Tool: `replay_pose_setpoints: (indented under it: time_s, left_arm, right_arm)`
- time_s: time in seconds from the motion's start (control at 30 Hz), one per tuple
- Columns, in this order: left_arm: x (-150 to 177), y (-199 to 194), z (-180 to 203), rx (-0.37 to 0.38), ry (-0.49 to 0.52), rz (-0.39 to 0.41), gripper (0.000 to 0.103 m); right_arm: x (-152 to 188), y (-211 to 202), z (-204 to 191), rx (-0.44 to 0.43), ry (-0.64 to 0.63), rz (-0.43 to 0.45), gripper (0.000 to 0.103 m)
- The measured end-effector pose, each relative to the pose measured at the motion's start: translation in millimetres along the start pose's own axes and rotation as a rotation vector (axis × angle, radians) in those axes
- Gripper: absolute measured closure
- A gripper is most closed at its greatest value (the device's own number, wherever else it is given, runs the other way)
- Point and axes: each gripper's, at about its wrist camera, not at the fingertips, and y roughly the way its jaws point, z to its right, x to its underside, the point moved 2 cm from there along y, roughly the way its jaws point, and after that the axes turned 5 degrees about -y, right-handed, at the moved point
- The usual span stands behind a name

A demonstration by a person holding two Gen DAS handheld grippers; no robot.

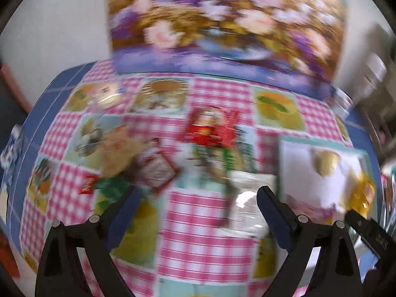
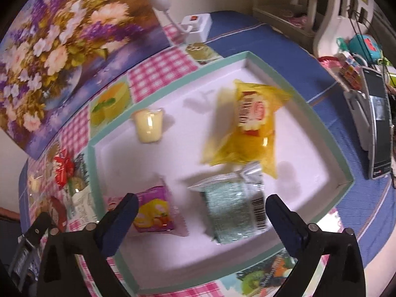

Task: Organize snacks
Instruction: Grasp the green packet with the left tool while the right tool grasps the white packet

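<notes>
In the right wrist view a white tray with a teal rim (image 2: 344, 170) holds a yellow snack bag (image 2: 250, 128), a pale jelly cup (image 2: 149, 127), a purple-yellow packet (image 2: 154, 212) and a green-silver packet (image 2: 235, 210). My right gripper (image 2: 201, 206) is open and empty above the tray's near part. In the blurred left wrist view, my left gripper (image 1: 195, 198) is open and empty over the tablecloth. A red packet (image 1: 210, 128), a red-white packet (image 1: 158, 168), a small red-green packet (image 1: 99, 184) and a clear-white packet (image 1: 250, 203) lie on the cloth. The tray (image 1: 321, 146) is at the right.
A flower painting (image 1: 222, 24) leans against the wall behind the table, also in the right wrist view (image 2: 61, 44). A white power strip (image 2: 198, 26) sits at the back. A black device (image 2: 378, 123) and clutter stand at the right. Loose snacks (image 2: 66, 170) lie left of the tray.
</notes>
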Motion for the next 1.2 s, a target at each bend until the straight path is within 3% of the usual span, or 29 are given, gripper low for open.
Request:
replay_pose_setpoints:
  time_s: [0.2,0.5,0.97,1.2]
  left_arm:
    - [-9.1,-0.6,-52.4,-0.069,-0.114,0.016,0.007]
    - [-13.6,-5.6,-115.6,-0.109,-0.235,0.047,0.007]
    - [-10.7,-1.5,-179.1,-0.073,-0.393,-0.003,0.007]
    - [-10.6,10.0,-190.9,-0.019,-0.442,-0.037,0.007]
  right_arm:
    - [-0.5,-3.0,-13.2,-0.018,-0.029,0.028,0.000]
    - [-0.9,-12.2,-51.6,-0.129,-0.097,0.102,0.000]
    - [21.5,-14.4,-165.3,-0.284,-0.305,0.093,0.000]
    - [34.7,0.8,-195.2,-0.309,-0.339,0.054,0.000]
